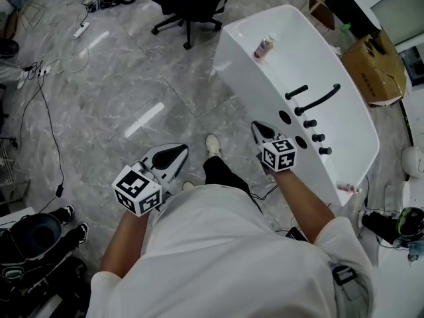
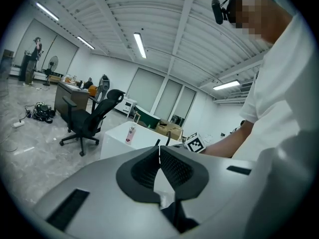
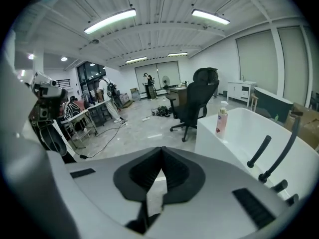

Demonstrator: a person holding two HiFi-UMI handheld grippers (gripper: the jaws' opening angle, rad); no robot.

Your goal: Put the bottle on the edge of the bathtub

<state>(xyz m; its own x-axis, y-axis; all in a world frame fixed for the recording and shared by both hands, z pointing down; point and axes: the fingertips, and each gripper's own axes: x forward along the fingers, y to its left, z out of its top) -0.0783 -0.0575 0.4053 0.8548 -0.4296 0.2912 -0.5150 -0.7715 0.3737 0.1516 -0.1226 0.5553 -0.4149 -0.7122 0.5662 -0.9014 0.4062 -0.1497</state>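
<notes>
A pink bottle with a white cap stands upright on the far rim of the white bathtub. It also shows in the left gripper view as the bottle and in the right gripper view as the bottle, in both far ahead of the jaws. My right gripper hangs beside the tub's near long side, shut and empty, its tips meeting. My left gripper is over the floor to the left, also shut with nothing in it, jaws together.
A black tap and handles sit on the tub's right ledge. A black office chair stands beyond the tub's far end. A cardboard box lies to the tub's right. Cables run over the marble floor at left.
</notes>
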